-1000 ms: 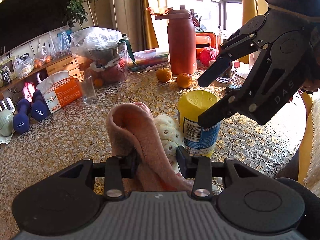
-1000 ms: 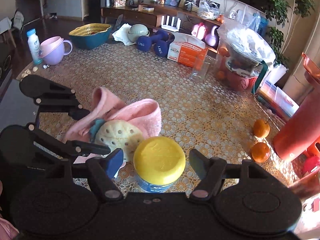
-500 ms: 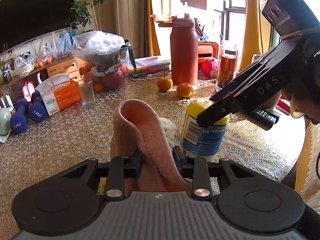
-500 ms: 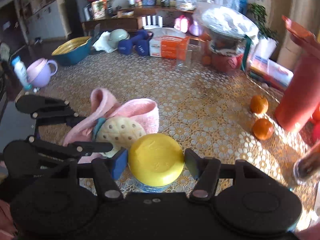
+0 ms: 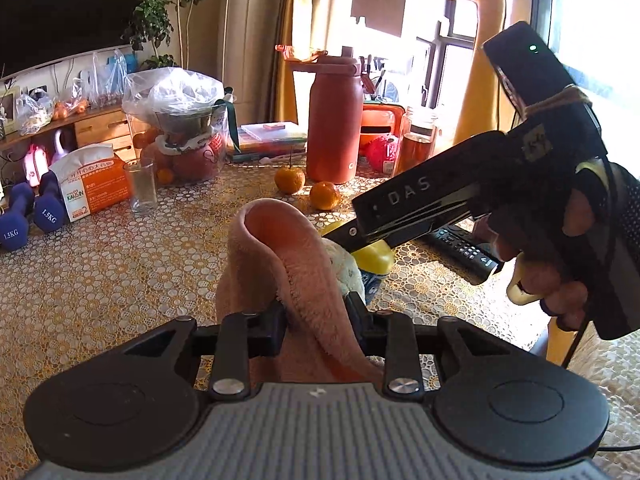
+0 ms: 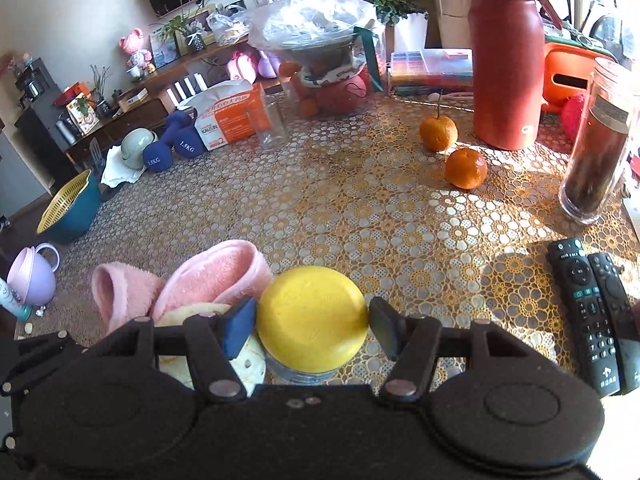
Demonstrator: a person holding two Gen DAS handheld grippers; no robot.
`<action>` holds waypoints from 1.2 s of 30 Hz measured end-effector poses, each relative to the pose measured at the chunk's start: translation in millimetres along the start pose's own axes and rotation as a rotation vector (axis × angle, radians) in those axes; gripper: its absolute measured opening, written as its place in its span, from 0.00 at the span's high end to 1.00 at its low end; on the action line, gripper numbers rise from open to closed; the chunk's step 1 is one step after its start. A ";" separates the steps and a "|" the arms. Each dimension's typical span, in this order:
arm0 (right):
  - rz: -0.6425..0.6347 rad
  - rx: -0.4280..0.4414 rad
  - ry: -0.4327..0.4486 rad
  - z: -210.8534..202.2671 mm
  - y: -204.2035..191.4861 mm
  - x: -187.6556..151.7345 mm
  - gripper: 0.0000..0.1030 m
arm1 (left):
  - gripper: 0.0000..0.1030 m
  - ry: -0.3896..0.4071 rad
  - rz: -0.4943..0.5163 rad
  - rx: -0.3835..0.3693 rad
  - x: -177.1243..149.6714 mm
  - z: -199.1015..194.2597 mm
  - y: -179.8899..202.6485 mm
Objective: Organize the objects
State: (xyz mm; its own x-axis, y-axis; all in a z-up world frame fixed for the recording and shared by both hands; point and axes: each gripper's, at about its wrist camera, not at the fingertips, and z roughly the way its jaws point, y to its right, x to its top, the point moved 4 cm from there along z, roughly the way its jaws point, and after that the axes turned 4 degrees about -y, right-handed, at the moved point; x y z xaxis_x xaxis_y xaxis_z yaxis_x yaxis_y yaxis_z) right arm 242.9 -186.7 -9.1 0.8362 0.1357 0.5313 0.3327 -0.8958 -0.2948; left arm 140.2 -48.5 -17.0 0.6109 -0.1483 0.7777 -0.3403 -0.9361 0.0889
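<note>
My left gripper (image 5: 316,316) is shut on a fold of the pink fluffy towel (image 5: 280,256), which rises in a loop in front of it. A cream dotted pad (image 5: 344,268) lies against the towel. My right gripper (image 6: 312,320) is shut on the yellow lid of a blue-labelled jar (image 6: 312,318) standing on the table right of the towel (image 6: 216,276). In the left wrist view the right gripper (image 5: 460,196) reaches in from the right over the jar (image 5: 374,258), which is mostly hidden behind the towel.
On the gold lace tablecloth (image 6: 360,208) lie two oranges (image 6: 466,168), a red thermos (image 6: 506,68), a glass jar (image 6: 600,140), two remotes (image 6: 588,304), a drinking glass (image 6: 272,120), an orange box (image 6: 232,116), blue dumbbells (image 6: 176,146), a bagged fruit bowl (image 6: 324,48) and a teal basket (image 6: 72,208).
My right gripper has closed its fingers against the jar lid and swung to face more rightward. My left gripper has tightened on the towel fold and lifted it a little.
</note>
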 end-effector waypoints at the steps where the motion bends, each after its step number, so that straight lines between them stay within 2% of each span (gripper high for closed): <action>1: 0.009 0.003 0.002 -0.5 1.7 -1.0 0.40 | 0.71 -0.008 -0.001 0.006 -1.4 3.7 -1.6; 9: 0.093 0.040 0.025 -3.4 17.0 -6.6 0.40 | 0.71 -0.054 -0.012 0.055 -11.3 21.0 -18.4; 14: 0.116 0.048 0.035 -4.5 19.2 -9.0 0.40 | 0.73 -0.035 -0.038 0.056 -12.3 4.0 -22.7; 17: 0.118 0.046 0.036 -5.0 18.1 -10.3 0.40 | 0.73 -0.019 -0.065 0.037 -11.8 -13.1 -21.6; 21: 0.120 0.042 0.042 -5.3 17.0 -12.5 0.40 | 0.74 0.006 -0.065 -0.024 -9.3 -27.8 -2.9; 23: 0.123 0.043 0.042 -5.7 16.9 -13.9 0.40 | 0.75 0.007 -0.045 -0.053 -5.3 -26.2 9.3; 26: 0.124 0.042 0.040 -6.7 14.8 -17.0 0.40 | 0.75 -0.006 -0.004 -0.054 -3.2 -13.5 23.5; 31: 0.135 0.044 0.041 -8.9 16.5 -21.1 0.40 | 0.75 -0.052 0.035 -0.002 -10.4 12.0 21.7; 36: 0.142 0.058 0.041 -8.0 19.9 -20.7 0.40 | 0.79 -0.076 0.021 0.078 -19.8 14.5 -4.9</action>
State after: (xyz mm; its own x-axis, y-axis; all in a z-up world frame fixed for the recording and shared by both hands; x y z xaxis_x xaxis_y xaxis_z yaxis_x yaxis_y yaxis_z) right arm 228.7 -210.7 -19.6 0.8584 -0.0092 0.5130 0.2379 -0.8788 -0.4138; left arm 140.2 -45.6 -41.8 0.6581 -0.1890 0.7289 -0.2988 -0.9541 0.0224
